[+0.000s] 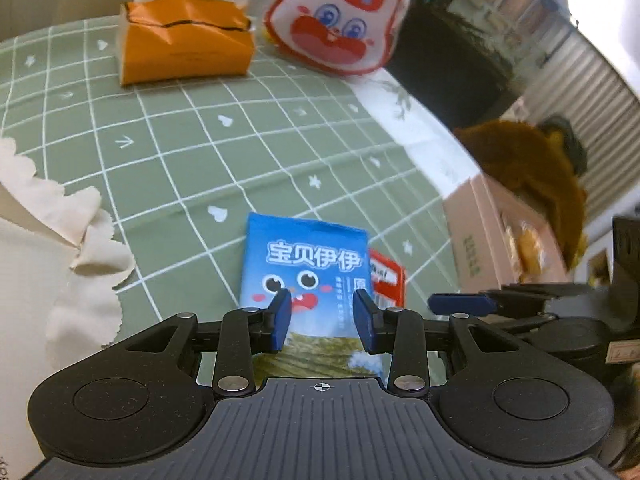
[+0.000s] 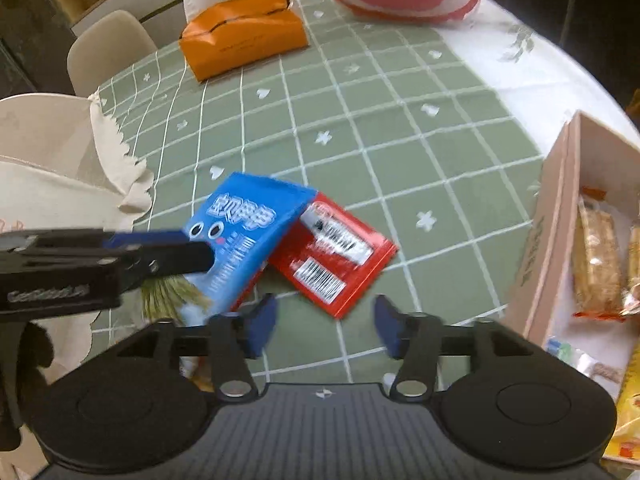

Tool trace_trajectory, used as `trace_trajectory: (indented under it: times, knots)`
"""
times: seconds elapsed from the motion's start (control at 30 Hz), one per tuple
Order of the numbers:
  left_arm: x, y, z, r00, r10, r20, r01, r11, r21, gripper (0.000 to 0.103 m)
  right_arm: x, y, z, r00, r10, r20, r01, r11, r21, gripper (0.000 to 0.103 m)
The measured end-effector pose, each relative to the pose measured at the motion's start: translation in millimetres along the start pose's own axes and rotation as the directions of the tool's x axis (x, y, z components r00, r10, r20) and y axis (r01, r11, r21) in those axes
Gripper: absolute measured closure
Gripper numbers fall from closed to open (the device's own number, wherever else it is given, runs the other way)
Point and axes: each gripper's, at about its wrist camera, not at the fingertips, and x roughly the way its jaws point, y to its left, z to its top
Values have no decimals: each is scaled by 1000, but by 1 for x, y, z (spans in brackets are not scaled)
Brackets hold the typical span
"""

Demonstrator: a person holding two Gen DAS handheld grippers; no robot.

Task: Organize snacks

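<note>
Over the blue snack packet (image 1: pixel 306 268), left tool (image 1: pixel 323 316) hovers parted.

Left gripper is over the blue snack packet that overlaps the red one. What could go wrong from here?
1. The blue packet lies partly on the red packet; lifting it may drag or flip the red one.
2. The left gripper straddles the flat packet with open jaws; closing may only crease the film or slip off.
3. The right gripper hovers open close by, so the two grippers could collide. The cardboard box already holds snacks, leaving less room.
</note>
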Motion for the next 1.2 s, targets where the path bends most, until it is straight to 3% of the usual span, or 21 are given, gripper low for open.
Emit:
trace_trajectory:
  times: [0.13, 0.23, 0.33, 0.4, 0.6, 0.8, 1.07, 1.2]
  knots:
    - [-4, 14, 5, 985, 167, 40, -164, 984, -67, 64, -7, -2, 8, 999, -21, 45, 22, 1000, -5, 23]
    - [-17, 11, 0, 988, 145, 62, -141, 988, -65, 64, 1, -2, 16, 1000, -12, 22, 13, 999, -50, 19]
    - [-35, -9, -13, 995, 71, 64, -73, 997, 29, 64, 19, 3, 25, 999, -28, -27, 25, 995, -96, 19]
    - [-41, -23, -25, 1000, 18, 19, -20, 994, 109, 64, 30, 3, 30, 999, -24, -44, 20, 996, -90, 18]
    - [-34, -48, -61, 989, 135, -62, -116, 963, 245, 63, 45, 8, 37, 999, -39, -33, 36, 996, -84, 11]
    - [-34, -54, -81, 988, 128, -83, -97, 947, 305, 62, 29, 24, 2, 997, -79, -1, 77, 975, -209, 35]
    - [-33, -62, -88, 988, 133, -80, -103, 947, 303, 62, -9, 7, -45, 1000, -17, 2, 17, 991, -135, 57]
    - [-32, -68, -87, 988, 123, -91, -93, 955, 280, 63, -17, 0, -58, 1000, -18, 7, 19, 994, -104, 58]
